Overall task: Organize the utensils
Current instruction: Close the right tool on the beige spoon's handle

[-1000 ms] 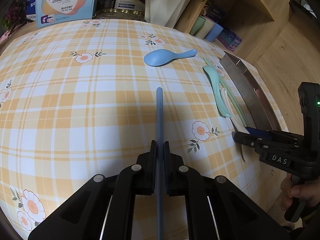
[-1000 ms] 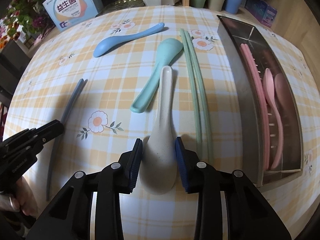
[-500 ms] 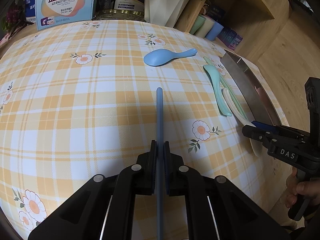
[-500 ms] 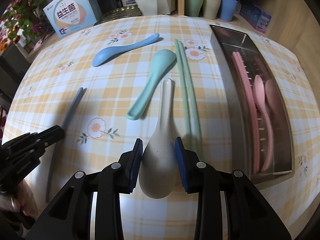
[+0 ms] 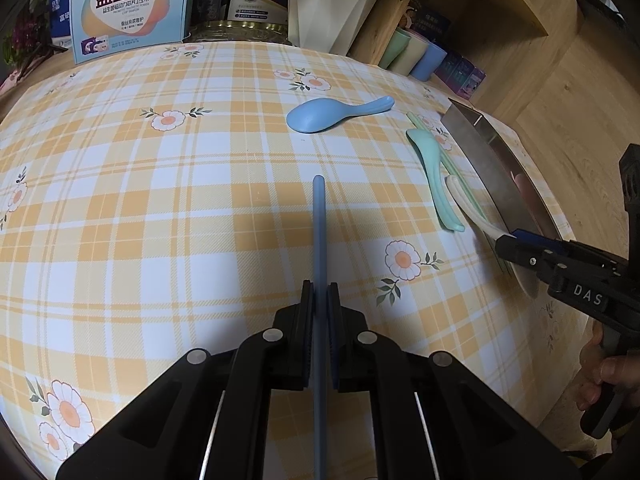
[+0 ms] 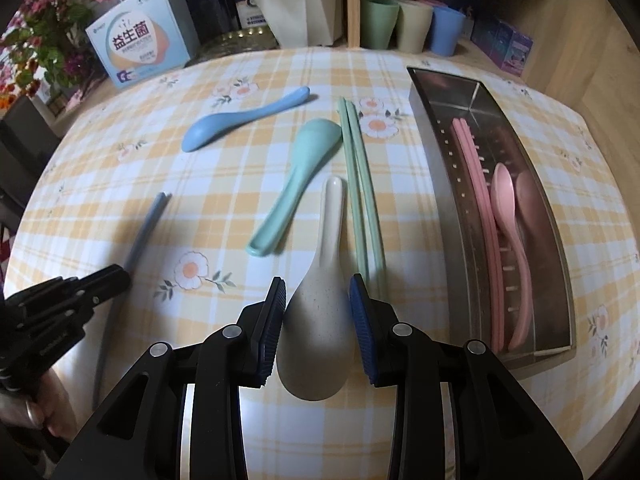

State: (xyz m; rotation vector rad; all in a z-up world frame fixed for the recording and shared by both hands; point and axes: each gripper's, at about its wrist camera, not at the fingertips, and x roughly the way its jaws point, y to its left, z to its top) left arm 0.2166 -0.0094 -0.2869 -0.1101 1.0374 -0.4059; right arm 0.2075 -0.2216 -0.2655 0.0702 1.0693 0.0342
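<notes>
Cream spoon [image 6: 320, 308] now lifted higher in right gripper [image 6: 318, 320].

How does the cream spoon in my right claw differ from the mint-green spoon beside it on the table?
The cream spoon is off-white and speckled; the mint-green spoon is plain pastel green. The cream spoon sits gripped by its bowl in the right claw, while the green one lies free on the tablecloth. The cream bowl faces the camera; the green bowl points away. Both share the same short, deep-bowled soup-spoon shape.
</notes>
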